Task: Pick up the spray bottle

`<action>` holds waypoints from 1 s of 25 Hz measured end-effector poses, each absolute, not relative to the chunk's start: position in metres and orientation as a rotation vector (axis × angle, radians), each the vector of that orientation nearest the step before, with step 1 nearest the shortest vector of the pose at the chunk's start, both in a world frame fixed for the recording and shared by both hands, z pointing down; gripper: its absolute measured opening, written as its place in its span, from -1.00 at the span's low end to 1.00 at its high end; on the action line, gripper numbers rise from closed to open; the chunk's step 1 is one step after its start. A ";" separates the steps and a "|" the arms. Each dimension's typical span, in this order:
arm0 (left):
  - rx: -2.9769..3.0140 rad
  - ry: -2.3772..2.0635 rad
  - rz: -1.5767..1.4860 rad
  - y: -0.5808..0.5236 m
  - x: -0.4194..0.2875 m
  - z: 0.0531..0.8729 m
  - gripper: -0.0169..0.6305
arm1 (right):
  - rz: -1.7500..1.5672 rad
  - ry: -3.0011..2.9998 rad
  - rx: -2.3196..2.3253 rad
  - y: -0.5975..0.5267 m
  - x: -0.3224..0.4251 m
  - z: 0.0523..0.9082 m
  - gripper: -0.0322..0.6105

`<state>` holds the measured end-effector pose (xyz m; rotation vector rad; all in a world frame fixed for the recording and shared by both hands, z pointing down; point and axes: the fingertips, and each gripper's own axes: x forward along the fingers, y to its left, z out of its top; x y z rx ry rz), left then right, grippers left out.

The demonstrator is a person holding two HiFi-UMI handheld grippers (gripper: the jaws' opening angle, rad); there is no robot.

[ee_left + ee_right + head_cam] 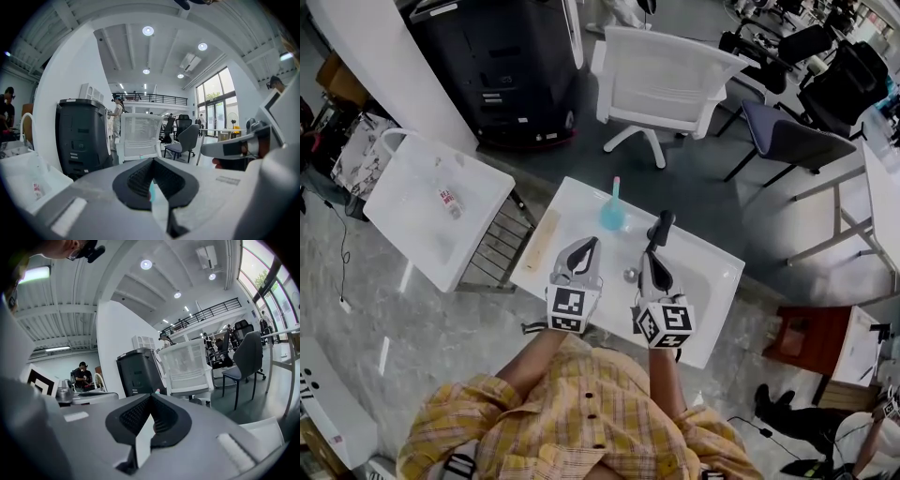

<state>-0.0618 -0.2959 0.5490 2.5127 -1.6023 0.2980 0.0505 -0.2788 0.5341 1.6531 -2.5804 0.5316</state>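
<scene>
Fingers (136, 180) on the left gripper (591, 246) and right gripper (648, 258) are both pinched together with nothing in them, side by side over the white table (712, 281). Blue spray bottle (612, 214) stands upright near the table's far edge, just ahead of both grippers, untouched.
</scene>
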 end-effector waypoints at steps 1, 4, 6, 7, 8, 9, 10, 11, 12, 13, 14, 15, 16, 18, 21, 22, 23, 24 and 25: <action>2.511 -1.602 0.301 -0.299 -0.062 0.551 -0.99 | 0.534 -2.575 1.656 -0.280 0.050 0.536 -0.90; 2.505 -1.592 0.315 -0.308 -0.061 0.556 -0.99 | 0.551 -2.558 1.660 -0.284 0.048 0.542 -0.90; 2.498 -1.582 0.326 -0.315 -0.060 0.562 -0.99 | 0.565 -2.545 1.662 -0.286 0.045 0.546 -0.90; 2.494 -1.573 0.334 -0.318 -0.059 0.565 -0.99 | 0.572 -2.538 1.665 -0.287 0.044 0.547 -0.90; 2.491 -1.565 0.343 -0.321 -0.059 0.568 -0.99 | 0.577 -2.531 1.669 -0.289 0.044 0.549 -0.90; 2.490 -1.557 0.352 -0.325 -0.058 0.570 -0.99 | 0.582 -2.523 1.675 -0.290 0.044 0.550 -0.90; 2.491 -1.549 0.360 -0.328 -0.058 0.572 -0.99 | 0.586 -2.517 1.682 -0.293 0.044 0.551 -0.90; 2.492 -1.544 0.366 -0.333 -0.058 0.574 -0.99 | 0.588 -2.512 1.689 -0.295 0.044 0.551 -0.90; 2.492 -1.539 0.370 -0.337 -0.057 0.575 -0.99 | 0.589 -2.507 1.695 -0.297 0.044 0.552 -0.90; 2.489 -1.535 0.372 -0.342 -0.057 0.577 -0.98 | 0.589 -2.503 1.700 -0.300 0.045 0.552 -0.90; 2.484 -1.533 0.373 -0.347 -0.056 0.579 -0.97 | 0.590 -2.499 1.704 -0.303 0.045 0.553 -0.90; 2.480 -1.532 0.375 -0.351 -0.055 0.581 -0.97 | 0.591 -2.495 1.708 -0.305 0.046 0.555 -0.90; 2.477 -1.530 0.378 -0.355 -0.053 0.584 -0.97 | 0.595 -2.489 1.713 -0.306 0.046 0.557 -0.90; 2.471 -1.520 0.386 -0.360 -0.050 0.589 -0.93 | 0.605 -2.477 1.723 -0.307 0.047 0.560 -0.90; 2.462 -1.513 0.395 -0.367 -0.047 0.596 -0.84 | 0.613 -2.468 1.723 -0.309 0.046 0.564 -0.90; 2.458 -1.511 0.398 -0.369 -0.046 0.598 -0.81 | 0.614 -2.466 1.722 -0.309 0.046 0.565 -0.90; 2.453 -1.510 0.401 -0.371 -0.045 0.600 -0.78 | 0.615 -2.463 1.722 -0.309 0.047 0.567 -0.90; 2.449 -1.509 0.404 -0.373 -0.044 0.602 -0.75 | 0.617 -2.459 1.724 -0.310 0.048 0.568 -0.90; 2.445 -1.507 0.409 -0.374 -0.043 0.605 -0.72 | 0.621 -2.454 1.726 -0.310 0.049 0.570 -0.90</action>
